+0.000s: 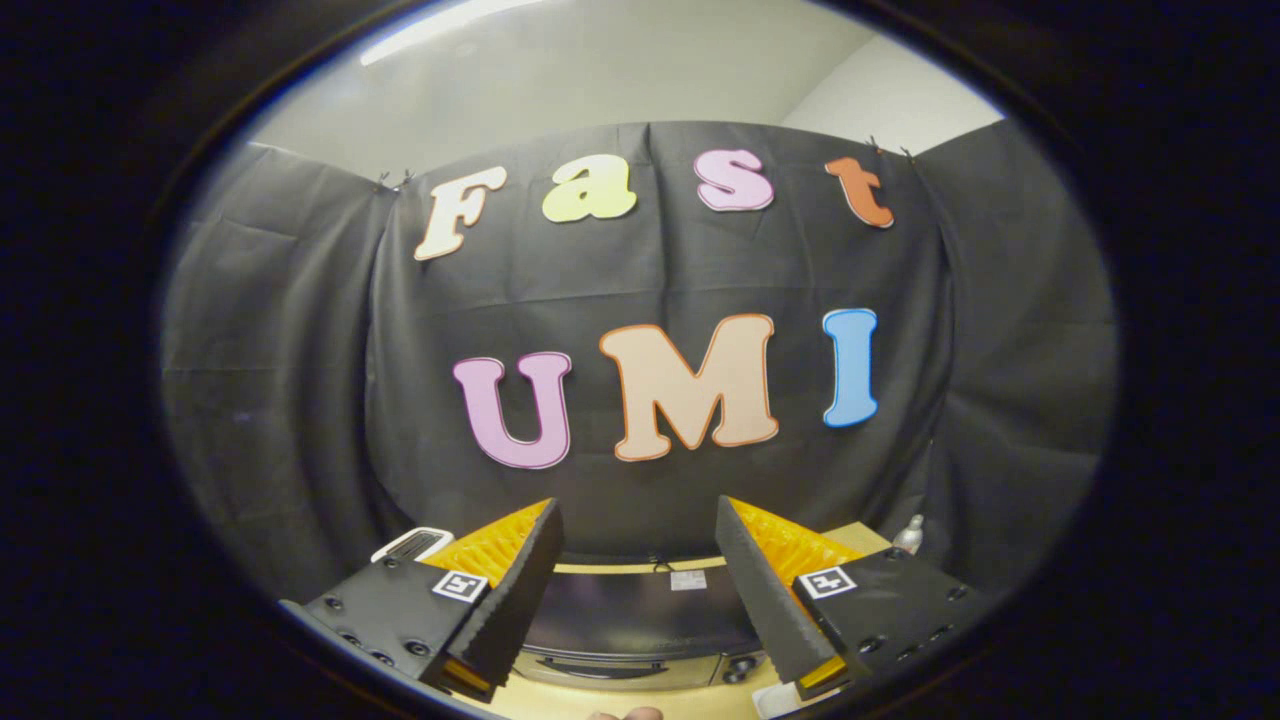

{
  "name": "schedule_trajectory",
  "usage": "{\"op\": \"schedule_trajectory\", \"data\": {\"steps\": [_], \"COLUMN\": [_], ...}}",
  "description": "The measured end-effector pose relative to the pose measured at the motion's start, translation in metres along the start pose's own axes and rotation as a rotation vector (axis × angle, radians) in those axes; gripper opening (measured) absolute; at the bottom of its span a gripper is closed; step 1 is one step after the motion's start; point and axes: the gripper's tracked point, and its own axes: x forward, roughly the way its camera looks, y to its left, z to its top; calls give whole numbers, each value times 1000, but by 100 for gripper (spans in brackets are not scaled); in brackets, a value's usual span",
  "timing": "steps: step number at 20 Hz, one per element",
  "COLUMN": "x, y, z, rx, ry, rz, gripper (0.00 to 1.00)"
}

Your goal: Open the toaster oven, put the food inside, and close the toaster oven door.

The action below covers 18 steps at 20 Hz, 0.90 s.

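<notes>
While our gripper [640, 580] hangs wide and empty, we see the toaster oven [640, 625] just ahead, below its fingers, long side crosswise, door apparently closed.

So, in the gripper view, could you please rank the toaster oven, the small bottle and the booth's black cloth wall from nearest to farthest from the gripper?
The gripper is open, holding nothing.
1. Toaster oven: just ahead, seen between the fingers, door closed.
2. Small bottle: beyond the right finger, near the table's back edge.
3. Black cloth wall: farthest, behind the table.
</notes>
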Motion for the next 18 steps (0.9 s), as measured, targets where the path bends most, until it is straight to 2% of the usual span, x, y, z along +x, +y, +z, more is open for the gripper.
{"op": "schedule_trajectory", "data": {"steps": [7, 11, 18], "x": [23, 29, 39], "y": [13, 9, 24], "z": [-78, -119, -206], "rx": [-3, 8, 6], "ry": [73, 100, 240], "rz": [3, -46, -44], "gripper": [97, 97, 97]}}
